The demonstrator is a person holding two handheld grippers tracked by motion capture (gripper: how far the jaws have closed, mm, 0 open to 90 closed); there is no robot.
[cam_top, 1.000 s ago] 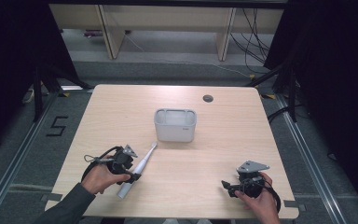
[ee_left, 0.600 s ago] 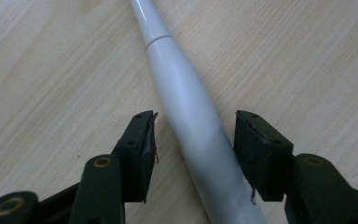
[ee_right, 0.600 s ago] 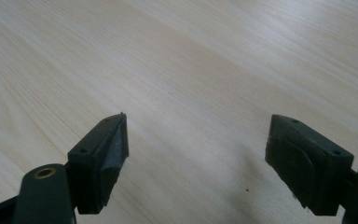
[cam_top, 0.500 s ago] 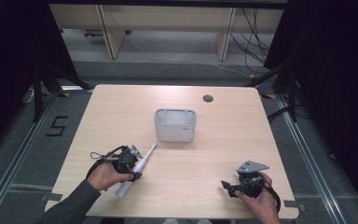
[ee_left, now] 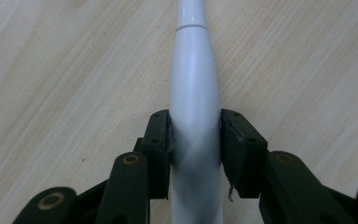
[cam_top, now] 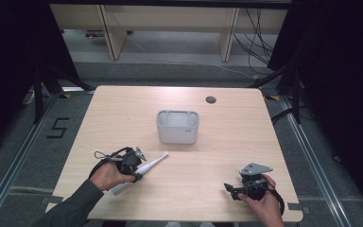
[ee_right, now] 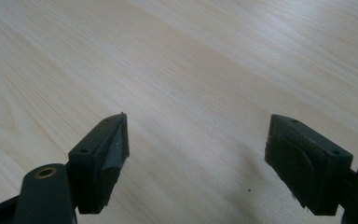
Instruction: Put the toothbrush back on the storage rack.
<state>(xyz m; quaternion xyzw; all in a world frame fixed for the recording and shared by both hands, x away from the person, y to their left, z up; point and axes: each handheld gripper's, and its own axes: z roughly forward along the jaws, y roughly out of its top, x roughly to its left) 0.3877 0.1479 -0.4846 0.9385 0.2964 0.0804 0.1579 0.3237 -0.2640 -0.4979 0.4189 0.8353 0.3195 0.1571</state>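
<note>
On the pale wooden desk (cam_top: 123, 109), the left tongs (ee_left: 196, 144) are clenched on a white electric toothbrush handle (ee_left: 195, 93), their two black pads pressed against its sides. From above, the handle (cam_top: 139, 172) lies slantwise near the desk's front left, its narrow end pointing toward a grey open-topped container (cam_top: 177, 126) that stands around the middle of the desk (well apart from both hands). The left tongs (cam_top: 134, 163) sit over the handle's middle. At the front right, the right tongs (cam_top: 231, 189) rest low over bare wood, released, jaws spread wide in the right gripper view (ee_right: 196, 154).
</note>
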